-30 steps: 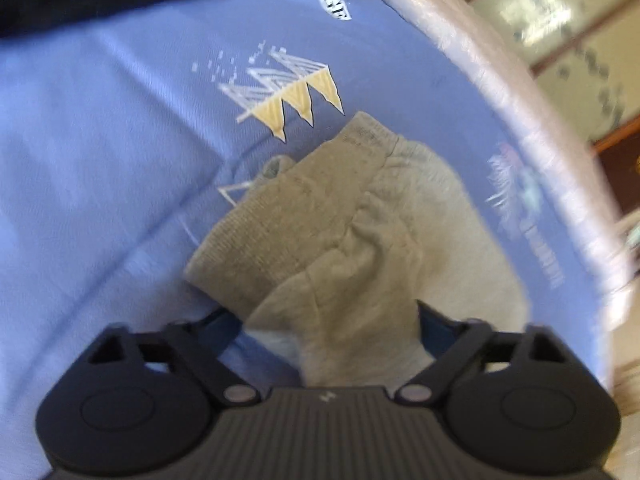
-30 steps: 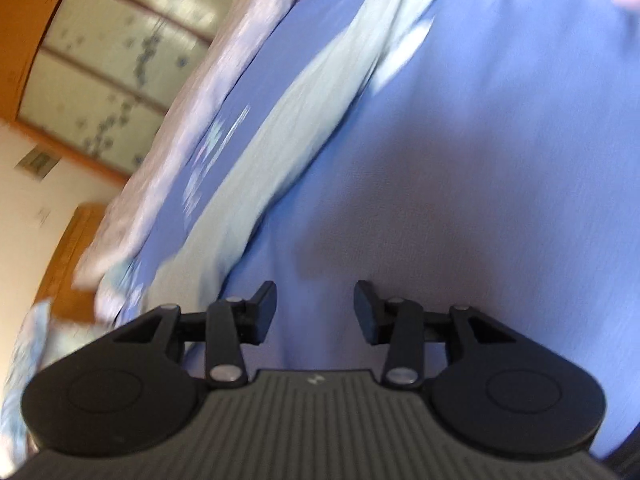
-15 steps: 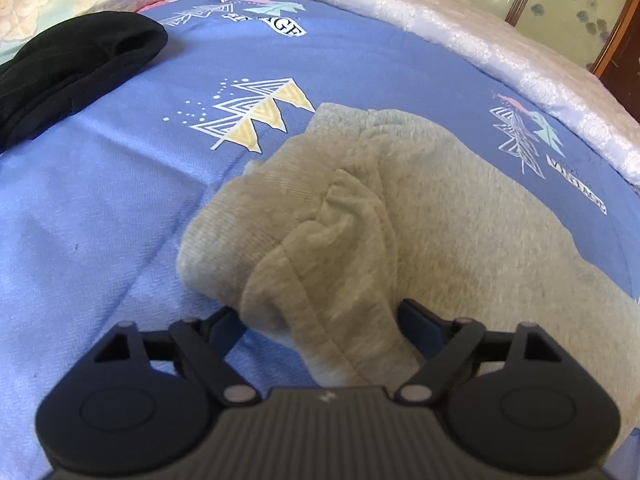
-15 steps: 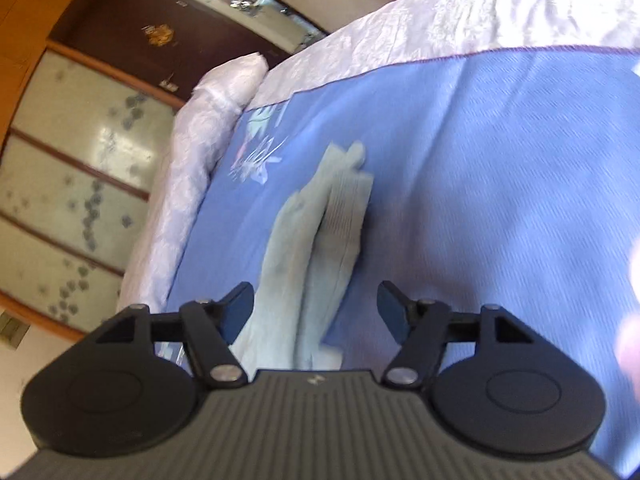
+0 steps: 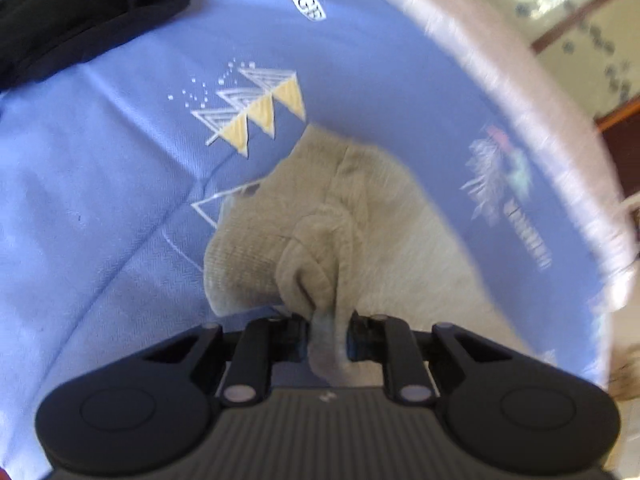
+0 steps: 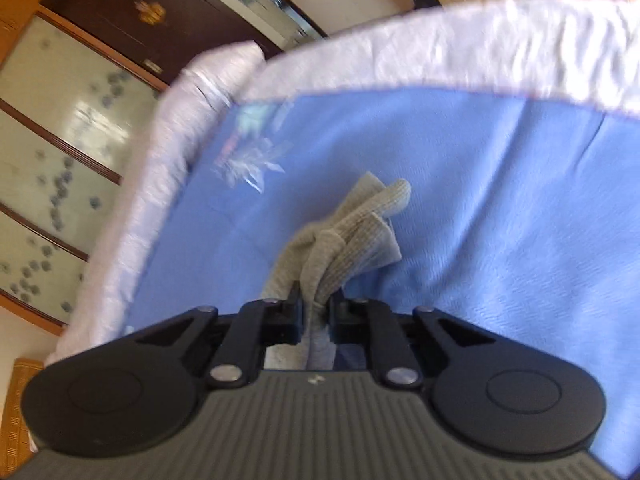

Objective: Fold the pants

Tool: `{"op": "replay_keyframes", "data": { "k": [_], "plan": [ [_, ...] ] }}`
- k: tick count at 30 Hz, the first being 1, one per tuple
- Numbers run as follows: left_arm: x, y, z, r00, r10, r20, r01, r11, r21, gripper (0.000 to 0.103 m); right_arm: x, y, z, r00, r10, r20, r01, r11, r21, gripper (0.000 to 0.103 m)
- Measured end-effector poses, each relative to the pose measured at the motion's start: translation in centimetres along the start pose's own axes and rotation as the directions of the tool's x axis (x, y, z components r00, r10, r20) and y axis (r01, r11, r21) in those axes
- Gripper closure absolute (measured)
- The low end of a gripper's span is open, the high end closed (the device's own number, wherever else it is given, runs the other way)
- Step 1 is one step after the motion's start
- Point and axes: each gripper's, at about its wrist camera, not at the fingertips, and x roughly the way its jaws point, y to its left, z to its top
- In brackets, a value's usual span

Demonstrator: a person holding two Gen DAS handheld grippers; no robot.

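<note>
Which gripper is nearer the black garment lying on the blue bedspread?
Left. The left gripper grips the grey pants with the black garment beyond it; the right gripper view shows no black garment.

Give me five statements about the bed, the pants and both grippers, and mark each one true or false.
1. The left gripper is shut on the grey pants. True.
2. The right gripper is open with nothing in it. False: it pinches a ribbed end of the pants.
3. The pants lie on a blue bedsheet. True.
4. A dark garment covers the pants. False: it lies apart, at the far left of the bed.
5. The sheet is plain. False: it has printed patterns.
</note>
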Motion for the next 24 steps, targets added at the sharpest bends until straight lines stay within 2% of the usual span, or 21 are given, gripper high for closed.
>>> {"op": "replay_keyframes", "data": {
  "k": [2,7,11,13,15,17,19,21,24],
  "plan": [
    [-1.9,0.6,0.3,0.999,-0.047,-0.007,0.047,0.999,-0.028,0.089,-2.5,0.4,0.8,1.0,0.014,0.022,-0.013,1.0,-0.009,0.089],
    [-6.5,2.8,0.1,0.998,-0.05,0.035,0.05,0.999,0.003,0.09,-8.5,0.9,1.7,0.997,0.052,0.063,-0.046,0.994,-0.099,0.089],
    [-7.3,6.6,-2.6,1.0,-0.005,0.0,0.005,1.0,0.014,0.09,-10.0,-2.5,-0.7,0.999,0.033,0.032,-0.03,0.994,-0.106,0.089],
    [-6.5,8.5,-4.8,0.999,0.029,-0.028,-0.028,0.999,0.022,0.089,-10.0,-5.3,-2.9,1.0,-0.022,0.005,0.023,0.994,-0.108,0.089],
    [-5.1,10.3,-6.6,0.996,0.051,-0.074,-0.051,0.999,0.008,0.084,-10.0,-8.9,-5.1,0.996,-0.084,-0.021,0.083,0.995,-0.053,0.089],
    [-4.1,11.6,-7.9,0.992,0.086,-0.089,-0.086,0.996,0.001,0.065,-9.8,-12.7,-6.6,0.992,-0.109,-0.06,0.112,0.992,0.059,0.089],
    [-4.6,12.0,-8.6,0.996,0.069,-0.054,-0.069,0.998,0.003,0.061,-10.1,-15.3,-7.4,0.999,-0.023,-0.042,0.03,0.984,0.177,0.09],
    [-5.7,11.9,-8.7,0.996,0.083,-0.017,-0.082,0.997,0.013,0.054,-10.1,-15.6,-7.4,0.999,-0.013,-0.041,0.022,0.975,0.222,0.09],
    [-8.2,12.0,-8.8,0.997,0.059,0.055,-0.061,0.998,0.033,0.053,-10.2,-14.7,-7.1,0.998,-0.037,-0.047,0.046,0.976,0.215,0.081]
  ]
}}
